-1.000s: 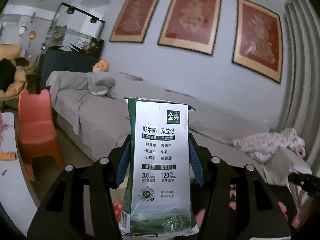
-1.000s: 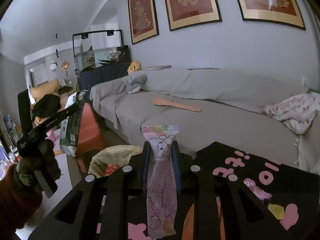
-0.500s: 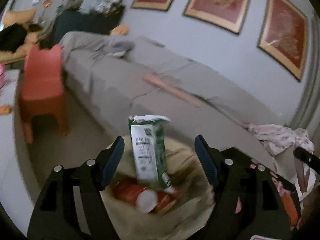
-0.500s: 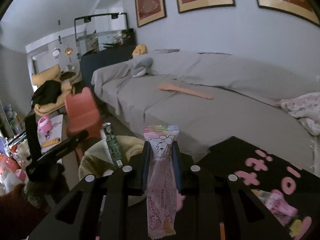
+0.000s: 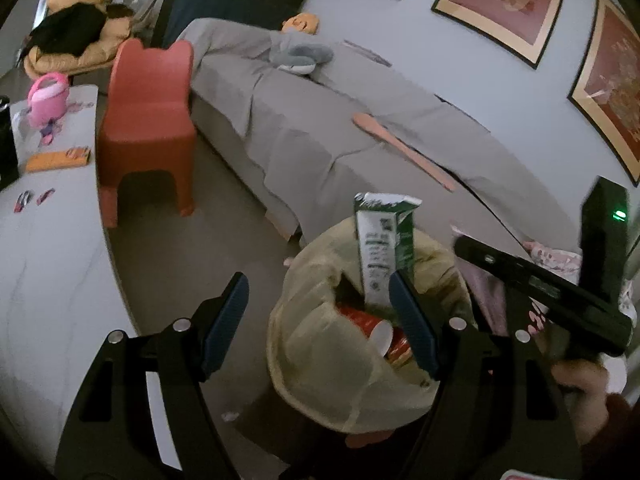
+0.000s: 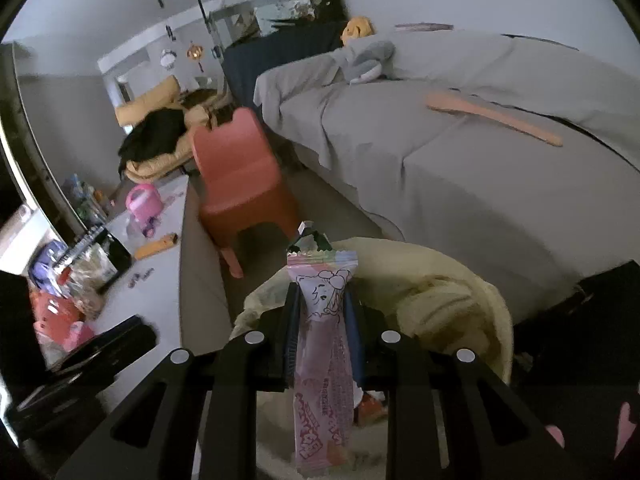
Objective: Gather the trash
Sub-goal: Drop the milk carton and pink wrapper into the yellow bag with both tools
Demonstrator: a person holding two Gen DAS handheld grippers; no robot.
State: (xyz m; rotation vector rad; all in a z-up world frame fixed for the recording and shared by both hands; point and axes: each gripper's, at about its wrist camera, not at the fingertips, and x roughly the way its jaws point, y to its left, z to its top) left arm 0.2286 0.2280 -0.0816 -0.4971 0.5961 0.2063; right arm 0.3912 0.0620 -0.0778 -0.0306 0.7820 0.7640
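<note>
Far left in the left wrist view, a white marble-look worktop [image 5: 48, 264] carries a pink toy bucket [image 5: 47, 98], a flat orange packet [image 5: 56, 159] and a few small wrappers. Beside its edge on the floor stands a small red plastic child's chair [image 5: 146, 120]. Behind the chair runs a long sofa under a grey cover [image 5: 320, 120], with a grey plush toy [image 5: 304, 58] near its far end and a long, flat peach-coloured paddle [image 5: 400, 150] lying on the seat.

The left tool [image 5: 318, 322] hangs with its blue-padded fingers [image 5: 226, 320] spread wide and nothing between them. Right of its centre, below it, sits a bin lined with a pale yellow plastic bag [image 5: 320, 360]. A green and white milk carton [image 5: 382, 248] stands upright inside the bag's mouth, close behind the right-hand finger; whether they touch cannot be told. A red paper cup [image 5: 372, 330] lies below the carton. Further right, the black body of the right tool [image 5: 544, 292] crosses the view.

In the right wrist view, the right tool [image 6: 320, 320] is clamped narrow on a long pink printed snack wrapper [image 6: 322, 360], held upright above the same yellow-lined bin [image 6: 440, 288], with the carton's top [image 6: 310, 240] showing just behind the wrapper.
</note>
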